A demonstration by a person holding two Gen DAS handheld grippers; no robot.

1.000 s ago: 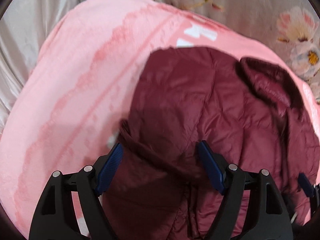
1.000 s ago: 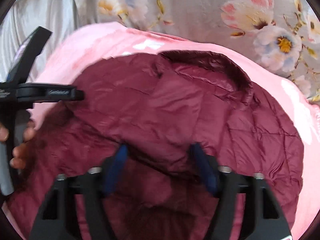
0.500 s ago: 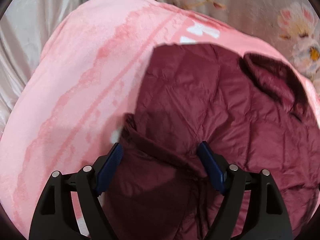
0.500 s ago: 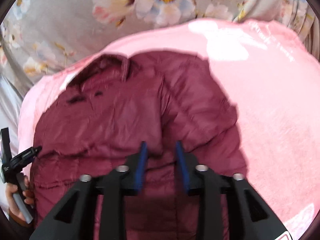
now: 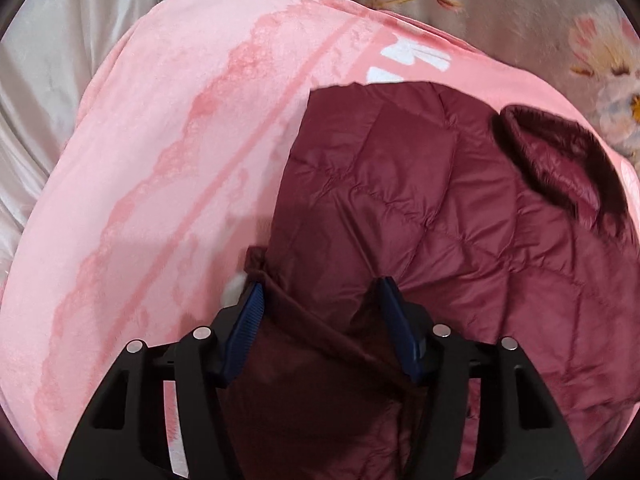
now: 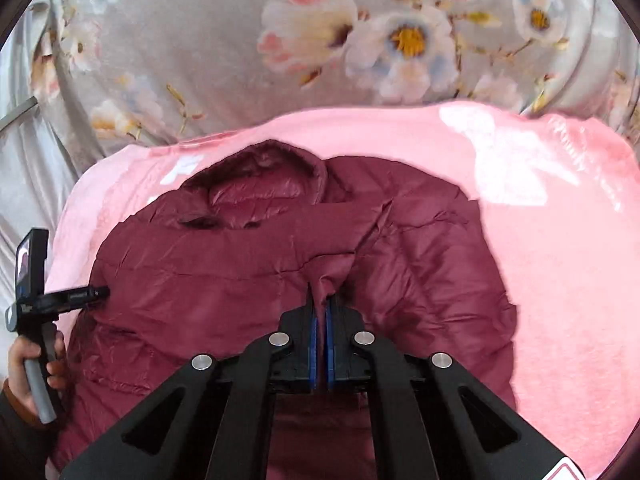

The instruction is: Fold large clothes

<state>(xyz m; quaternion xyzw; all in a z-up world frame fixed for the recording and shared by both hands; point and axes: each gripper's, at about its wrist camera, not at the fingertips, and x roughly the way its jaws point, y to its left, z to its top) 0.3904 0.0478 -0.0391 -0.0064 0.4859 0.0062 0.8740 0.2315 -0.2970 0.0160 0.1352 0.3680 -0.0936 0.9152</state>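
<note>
- We see a dark red quilted jacket (image 6: 224, 280) lying spread on a pink blanket (image 6: 560, 260), which covers a grey bedspread with flowers (image 6: 224, 40).
- Our right gripper (image 6: 321, 304) is pinched tight on a raised fold of the jacket near its middle; the blue pads (image 6: 314, 344) sit almost together with the cloth between them.
- Our left gripper (image 5: 318, 286) has its fingers set wide apart, and a band of the jacket's edge runs across the gap (whether the pads touch it we cannot tell).
- The collar (image 5: 560, 160) lies at the jacket's far end, toward the flowered bedspread.
- In the right wrist view, a hand (image 6: 28, 372) holds the left gripper's handle at the jacket's left edge.
</note>
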